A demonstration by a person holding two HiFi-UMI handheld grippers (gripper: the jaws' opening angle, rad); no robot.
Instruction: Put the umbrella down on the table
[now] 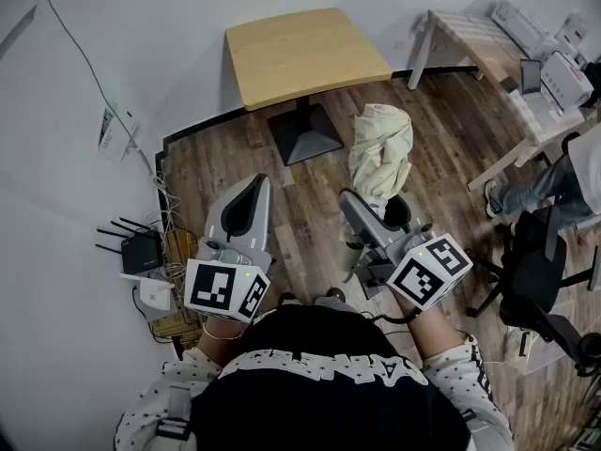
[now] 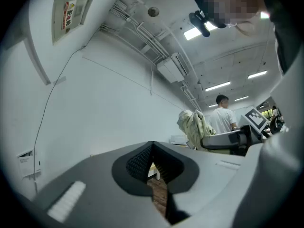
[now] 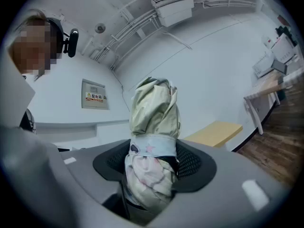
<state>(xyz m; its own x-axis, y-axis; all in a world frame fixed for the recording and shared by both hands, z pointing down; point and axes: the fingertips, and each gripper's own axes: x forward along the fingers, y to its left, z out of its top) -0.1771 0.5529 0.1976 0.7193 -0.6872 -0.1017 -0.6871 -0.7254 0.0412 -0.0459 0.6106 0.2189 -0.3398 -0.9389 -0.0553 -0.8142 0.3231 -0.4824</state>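
With right tongs point(image 1: 368, 216) clamping the folded umbrella point(image 1: 380, 148) upright above the floor point(image 1: 451, 139) and left tongs point(image 1: 246, 205) pinching together on nothing, standing well short of the wooden counter point(image 1: 305, 54) ahead, likely leaving approaching and setting down to do.

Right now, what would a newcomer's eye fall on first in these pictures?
The folded pale umbrella stands out first, held upright in the right gripper above the wooden floor. Next comes the light wooden table standing ahead, and the left gripper, shut and empty.
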